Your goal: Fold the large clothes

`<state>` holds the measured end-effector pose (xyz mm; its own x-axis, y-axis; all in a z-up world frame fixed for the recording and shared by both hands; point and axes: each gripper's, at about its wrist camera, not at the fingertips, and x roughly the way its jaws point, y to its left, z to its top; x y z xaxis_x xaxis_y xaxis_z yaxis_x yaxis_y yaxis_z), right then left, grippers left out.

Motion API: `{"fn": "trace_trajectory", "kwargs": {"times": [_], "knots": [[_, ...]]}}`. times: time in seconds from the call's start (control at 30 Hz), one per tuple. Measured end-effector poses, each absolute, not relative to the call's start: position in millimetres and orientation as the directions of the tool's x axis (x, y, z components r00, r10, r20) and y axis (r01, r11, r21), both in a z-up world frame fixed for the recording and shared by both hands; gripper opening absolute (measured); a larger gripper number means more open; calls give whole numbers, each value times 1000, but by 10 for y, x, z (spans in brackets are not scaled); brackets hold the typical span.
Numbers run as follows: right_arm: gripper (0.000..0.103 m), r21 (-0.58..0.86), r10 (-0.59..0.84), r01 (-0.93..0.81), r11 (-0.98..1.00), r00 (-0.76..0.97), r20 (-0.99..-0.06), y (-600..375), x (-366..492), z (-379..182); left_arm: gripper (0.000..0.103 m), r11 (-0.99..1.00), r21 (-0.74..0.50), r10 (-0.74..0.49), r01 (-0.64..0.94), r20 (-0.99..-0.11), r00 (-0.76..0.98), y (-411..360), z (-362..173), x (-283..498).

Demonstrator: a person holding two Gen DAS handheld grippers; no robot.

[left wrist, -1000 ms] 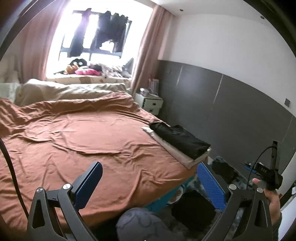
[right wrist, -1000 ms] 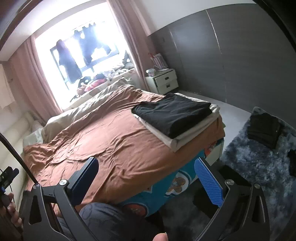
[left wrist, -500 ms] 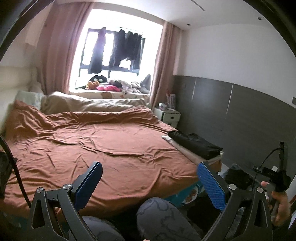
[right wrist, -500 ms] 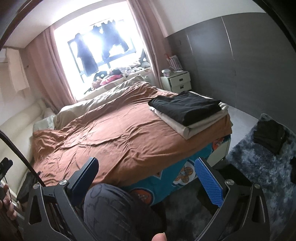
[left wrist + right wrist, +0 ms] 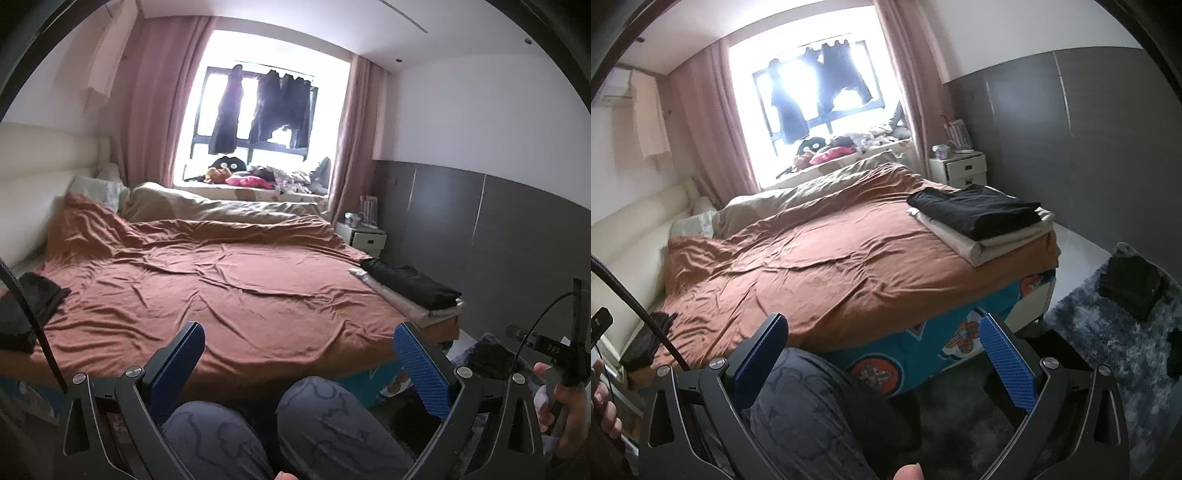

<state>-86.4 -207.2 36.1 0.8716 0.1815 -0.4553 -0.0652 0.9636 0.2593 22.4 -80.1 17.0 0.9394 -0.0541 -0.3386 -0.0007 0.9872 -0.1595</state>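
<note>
At lower frame, our left hand-held gripper (image 5: 297, 354) and right hand-held gripper (image 5: 882, 347) stay spread and empty; we have pulled back from the folded stack (image 5: 982, 221), likely seeking another garment.

A home bedroom: a wide bed (image 5: 221, 288) under a rumpled rust-brown cover, a padded cream headboard (image 5: 40, 177), and pink curtains (image 5: 159, 110) framing a bright window (image 5: 266, 110) hung with dark clothes. A white nightstand (image 5: 958, 168) stands beside the bed, folded garments (image 5: 979, 214) lie on its corner, and a shaggy grey rug (image 5: 1108, 332) covers the floor.
</note>
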Motion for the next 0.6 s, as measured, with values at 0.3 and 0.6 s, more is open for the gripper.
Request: {"fn": "trace_trajectory", "kwargs": {"times": [0.3, 0.6], "knots": [[103, 238, 207, -106, 966, 867, -454, -1923, -914, 301, 103, 990, -138, -11, -38, -338, 941, -770, 94, 43], [103, 233, 200, -103, 967, 874, -442, -1896, -947, 276, 103, 994, -105, -3, -34, -330, 944, -890, 86, 16]]}}
